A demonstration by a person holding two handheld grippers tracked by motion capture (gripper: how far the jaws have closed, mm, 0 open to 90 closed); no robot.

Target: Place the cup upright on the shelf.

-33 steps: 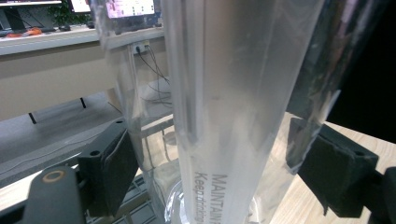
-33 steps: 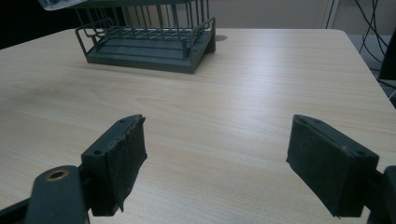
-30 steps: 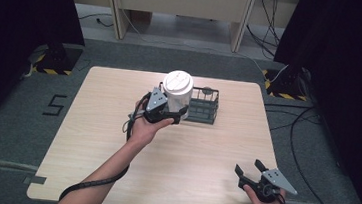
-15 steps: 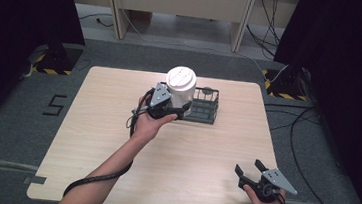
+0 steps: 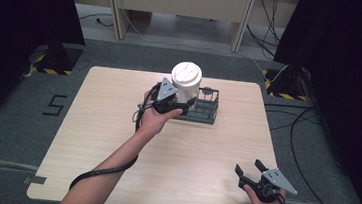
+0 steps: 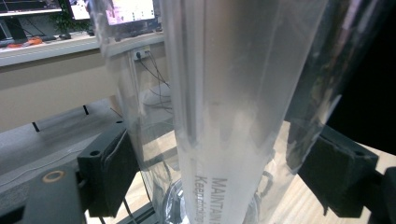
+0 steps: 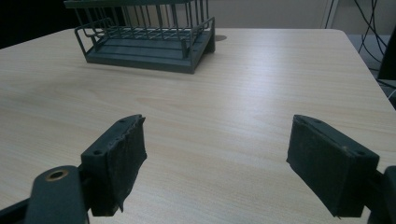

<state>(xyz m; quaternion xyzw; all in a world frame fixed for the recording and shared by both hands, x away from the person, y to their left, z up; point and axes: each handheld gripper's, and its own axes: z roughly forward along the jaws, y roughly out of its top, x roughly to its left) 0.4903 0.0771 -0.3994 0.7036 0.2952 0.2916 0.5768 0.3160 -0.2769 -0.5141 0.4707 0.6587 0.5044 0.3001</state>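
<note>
Left gripper [image 5: 181, 103] clamping white-lidded container [image 5: 186, 84] above wire rack [image 5: 207, 109], probably for lowering in; right gripper [image 5: 249, 170] idle, jaws wide, well clear of rack.

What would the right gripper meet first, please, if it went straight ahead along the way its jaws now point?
Probably the dark wire rack. The right gripper is open above bare table, and the rack stands ahead, slightly left of its line, so it might pass just beside it.

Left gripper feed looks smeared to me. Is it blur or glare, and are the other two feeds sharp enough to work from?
Left gripper view: the white, plastic-wrapped cylindrical container sits so close that it is soft, with glare streaks on the wrap; some print reads. Right gripper view: sharp, evenly lit, dark wire basket and light wooden table crisp. High view: clear on the table, surroundings dark.
</note>
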